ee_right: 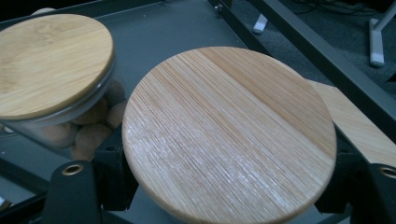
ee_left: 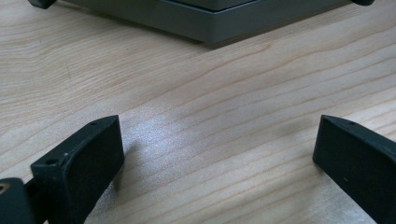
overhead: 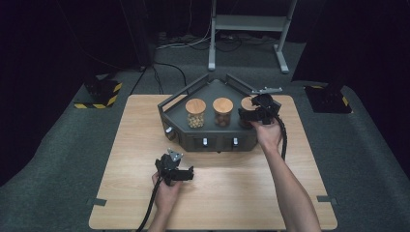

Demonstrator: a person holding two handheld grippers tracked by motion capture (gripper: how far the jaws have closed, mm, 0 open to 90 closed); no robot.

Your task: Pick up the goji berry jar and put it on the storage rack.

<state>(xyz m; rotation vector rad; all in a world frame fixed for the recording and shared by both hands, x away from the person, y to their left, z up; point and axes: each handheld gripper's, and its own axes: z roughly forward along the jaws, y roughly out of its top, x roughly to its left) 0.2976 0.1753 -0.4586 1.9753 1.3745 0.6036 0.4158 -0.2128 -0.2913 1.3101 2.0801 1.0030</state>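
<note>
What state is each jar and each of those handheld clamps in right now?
Right jar: bamboo lid on, gripped, on the grey tray.
Middle jar: lidded, upright, untouched.
Left jar: lidded, upright, holds pale balls.
Right gripper: shut on the right jar.
Left gripper: open, empty, over the table.

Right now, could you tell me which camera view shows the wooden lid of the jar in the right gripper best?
The right gripper view: the lid sits close up between the jaws, grain plain. In the high view the right gripper covers most of that lid. The left gripper view looks at the table.
</note>
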